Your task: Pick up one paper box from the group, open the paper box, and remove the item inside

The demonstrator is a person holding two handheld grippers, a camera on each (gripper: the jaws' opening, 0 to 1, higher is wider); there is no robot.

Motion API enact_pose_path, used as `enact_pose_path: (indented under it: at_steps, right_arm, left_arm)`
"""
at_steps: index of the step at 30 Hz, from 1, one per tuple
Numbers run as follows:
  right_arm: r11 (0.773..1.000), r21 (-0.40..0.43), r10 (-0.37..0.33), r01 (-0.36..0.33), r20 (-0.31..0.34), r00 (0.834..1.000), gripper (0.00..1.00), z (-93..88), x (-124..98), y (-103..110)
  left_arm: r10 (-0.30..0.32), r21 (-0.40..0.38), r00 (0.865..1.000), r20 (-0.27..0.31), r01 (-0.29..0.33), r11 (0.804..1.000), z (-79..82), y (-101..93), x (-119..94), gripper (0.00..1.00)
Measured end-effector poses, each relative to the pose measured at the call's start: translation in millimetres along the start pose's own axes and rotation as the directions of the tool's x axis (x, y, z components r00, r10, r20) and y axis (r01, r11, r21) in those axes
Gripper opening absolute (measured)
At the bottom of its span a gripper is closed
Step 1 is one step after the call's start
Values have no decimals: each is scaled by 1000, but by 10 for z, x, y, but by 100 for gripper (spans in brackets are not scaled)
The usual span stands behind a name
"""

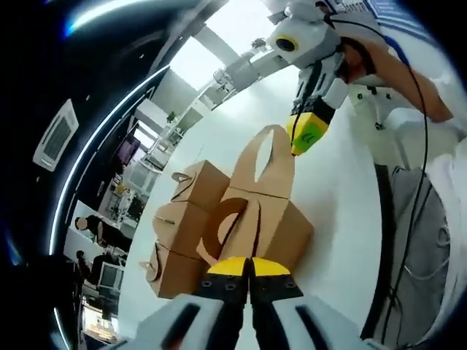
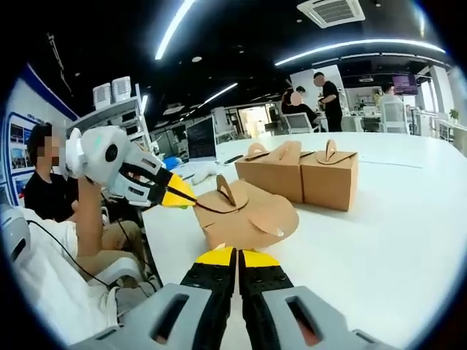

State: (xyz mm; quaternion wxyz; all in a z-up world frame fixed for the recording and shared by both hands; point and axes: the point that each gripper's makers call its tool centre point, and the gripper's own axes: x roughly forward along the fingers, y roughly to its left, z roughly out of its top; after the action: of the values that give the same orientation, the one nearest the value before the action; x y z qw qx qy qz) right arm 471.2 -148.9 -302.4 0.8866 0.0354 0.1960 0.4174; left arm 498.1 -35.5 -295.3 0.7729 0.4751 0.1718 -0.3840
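At the centre of both views lies the broad white tabletop, and on it the brown paper gable boxes. In the right gripper view the group of closed brown boxes with looped handles stands upper centre, apart from the one chosen brown paper box, which lies just ahead of the right gripper with its top flaps spread.

In the left gripper view that same box sits at frame centre, one handle flap raised toward the upper middle.

So far, one box is separated from the group and its opening looks begun, not finished; whatever is inside is hidden, and removal remains.

The left gripper, yellow-tipped, shows jaws together at the box's near edge; whether they pinch card I cannot tell. The right gripper's jaws likewise sit together, seemingly at the raised flap's tip.
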Motion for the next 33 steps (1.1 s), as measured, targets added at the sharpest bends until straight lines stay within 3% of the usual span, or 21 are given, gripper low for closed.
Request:
enact_pose_path:
  at_steps: [3,6,9,12,13,15,16,18,24,27,33]
  right_arm:
    - [1000,-2,0,0,-2,1000,4,-5,1,1]
    - [1000,-2,-6,6,-2,1000,4,-7,-3,-13]
    - [1000,0,-7,7,-1,1000,4,-6,-6,-19]
    - [1000,-4,-6,6,0,1000,4,0,3,-12]
    - [1000,-5,-6,6,0,1000,4,2,6,-10]
    - [1000,-6,-5,5,-1,1000,4,2,10,-6]
    - [1000,-6,-5,5,-1,1000,4,3,10,-5]
    - [1000,-9,-5,5,0,1000,4,6,5,-2]
    - [1000,-12,-2,2,4,1000,4,16,-3,8]
    - [1000,-12,-2,2,4,1000,4,16,-5,1]
    - [1000,-11,2,-2,-7,1000,3,-4,8,24]
  left_arm:
    - [27,-17,1000,4,-27,999,-10,47,1,4]
    - [107,-67,993,39,-104,992,22,205,-33,4]
    - [117,-91,992,52,-112,990,14,258,-81,4]
    - [85,-25,994,73,-83,996,64,195,-96,4]
    - [76,-6,994,77,-75,997,82,178,-95,7]
    - [38,9,997,74,-39,999,115,102,-77,23]
    - [5,26,998,67,-7,1000,128,54,-61,24]
    - [-13,52,998,57,10,999,159,28,-33,24]
    - [9,52,998,61,-12,999,311,144,3,20]
    - [-48,83,999,2,47,995,244,14,69,20]
    - [-51,82,998,-39,54,995,239,15,195,13]
